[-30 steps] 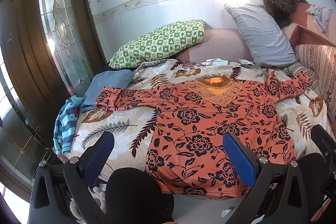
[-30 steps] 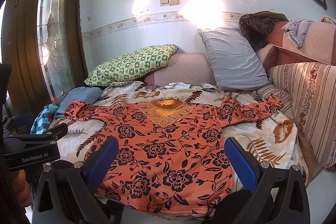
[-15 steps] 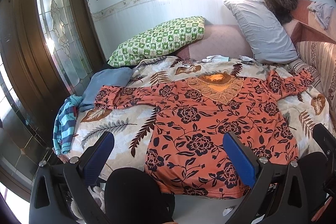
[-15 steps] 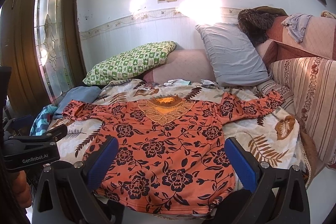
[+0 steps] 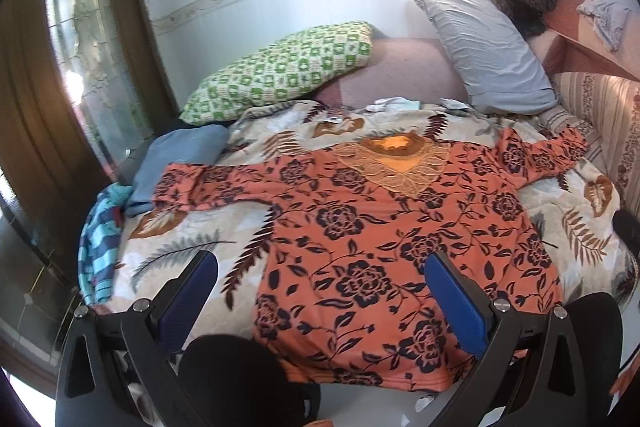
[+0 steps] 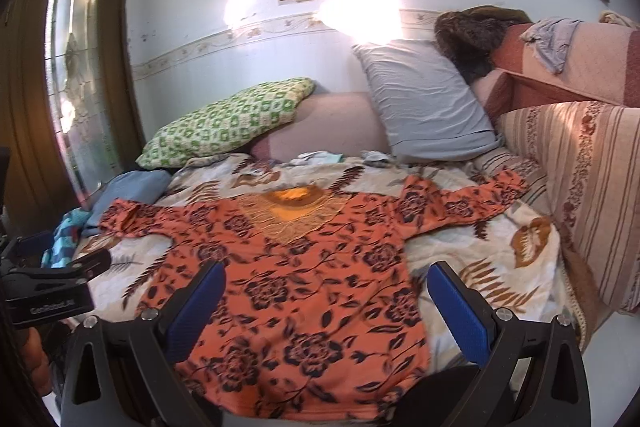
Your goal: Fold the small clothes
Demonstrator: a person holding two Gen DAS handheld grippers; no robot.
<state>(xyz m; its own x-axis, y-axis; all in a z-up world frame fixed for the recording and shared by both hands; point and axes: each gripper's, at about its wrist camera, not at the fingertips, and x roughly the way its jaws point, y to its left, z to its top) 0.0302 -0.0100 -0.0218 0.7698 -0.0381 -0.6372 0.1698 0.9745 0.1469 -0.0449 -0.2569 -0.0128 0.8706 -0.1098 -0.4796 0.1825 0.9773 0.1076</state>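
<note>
Both jaws are held spread and empty, left gripper (image 5: 320,291) and right gripper (image 6: 326,301); the orange floral top (image 5: 384,227) is laid flat at 12 o'clock on the leaf-print bedspread (image 5: 180,251), sleeves outstretched; no fold is judged begun.

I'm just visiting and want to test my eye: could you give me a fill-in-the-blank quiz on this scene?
1. The orange floral top lies spread ____ on the bed.
2. Both claws, left claw and right claw, are ____.
3. The checked pillow is white and ____.

Missing words: flat; open; green
</note>
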